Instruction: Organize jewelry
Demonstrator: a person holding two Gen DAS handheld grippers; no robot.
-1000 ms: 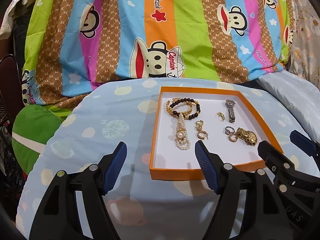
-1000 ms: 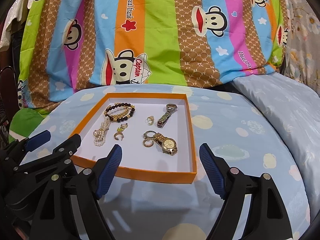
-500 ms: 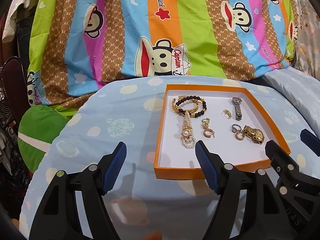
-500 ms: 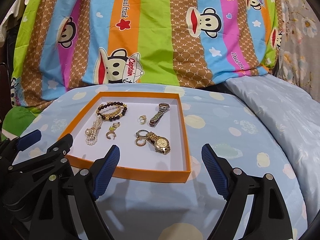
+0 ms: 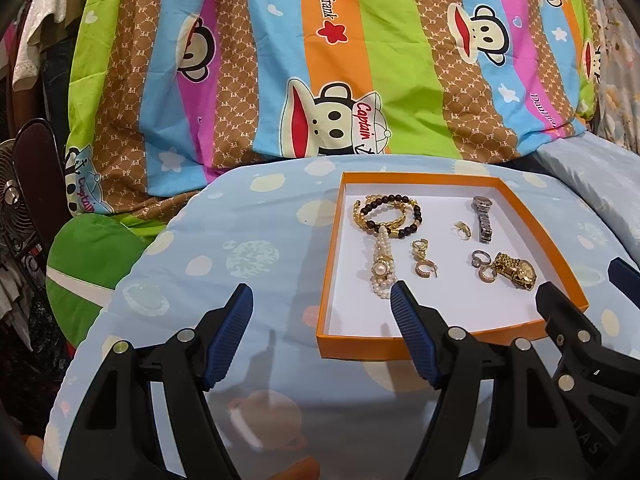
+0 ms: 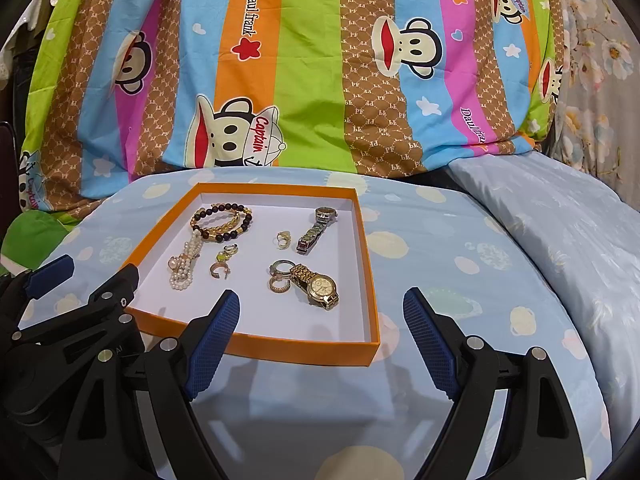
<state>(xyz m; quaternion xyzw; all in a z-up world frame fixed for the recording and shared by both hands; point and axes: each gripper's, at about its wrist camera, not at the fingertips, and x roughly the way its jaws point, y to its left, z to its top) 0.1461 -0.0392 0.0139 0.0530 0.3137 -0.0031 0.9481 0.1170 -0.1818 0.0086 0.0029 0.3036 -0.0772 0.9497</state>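
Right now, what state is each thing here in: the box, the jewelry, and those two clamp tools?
Orange box: open, no lid, flat on the bed cover.
Gold watch: lying loose inside, touching two rings.
Silver watch: lying inside, strap stretched out.
Bead bracelets: overlapping in the far corner.
Pearl bracelet: bunched below them.
Left tool: open, empty.
Right tool: open, empty.

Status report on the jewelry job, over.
Left tool open, empty. Right tool open, empty. All jewelry in the orange tray: gold watch, pearl bracelet untouched. Nothing blocking.
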